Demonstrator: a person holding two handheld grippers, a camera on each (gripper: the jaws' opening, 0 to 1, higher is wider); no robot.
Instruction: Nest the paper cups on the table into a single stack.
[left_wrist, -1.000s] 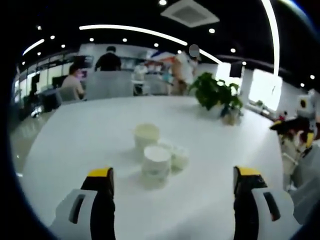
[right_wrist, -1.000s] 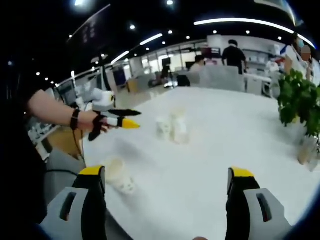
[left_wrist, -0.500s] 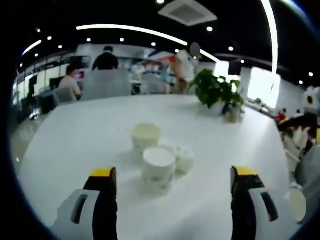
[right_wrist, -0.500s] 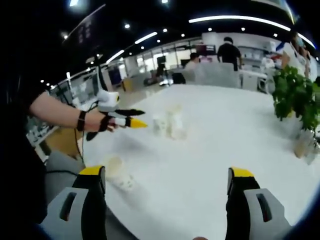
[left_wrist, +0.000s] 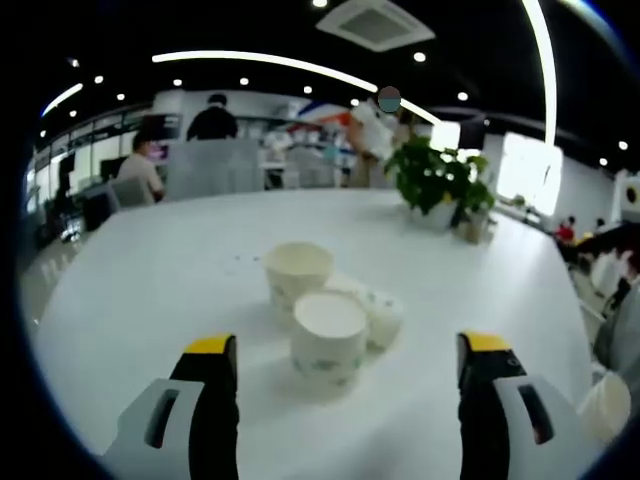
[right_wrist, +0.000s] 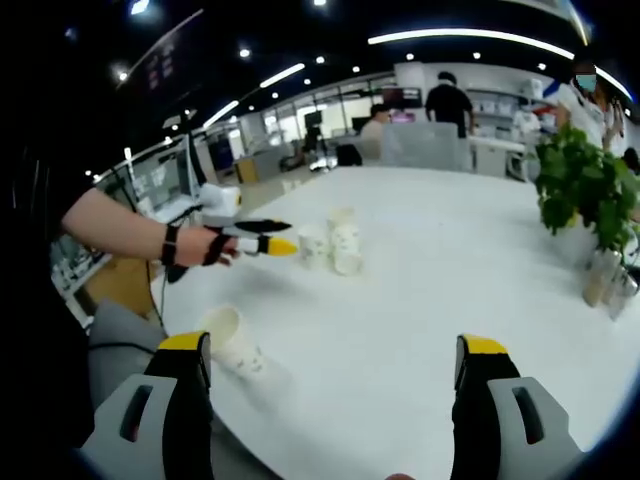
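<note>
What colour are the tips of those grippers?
Yellow, on black jaws; clearest on the left gripper in the left gripper view.

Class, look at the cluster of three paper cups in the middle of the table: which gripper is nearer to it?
Left. The left gripper points at the cluster of cups, a small gap off. The right gripper hangs back over the table's near part, beside a lone cup.

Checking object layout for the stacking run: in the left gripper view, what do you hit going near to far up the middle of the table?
Nearest paper cup → cup lying on its side, just right of it → upright cup behind → potted plant at the far side → seated person and standing people beyond the table.
</note>
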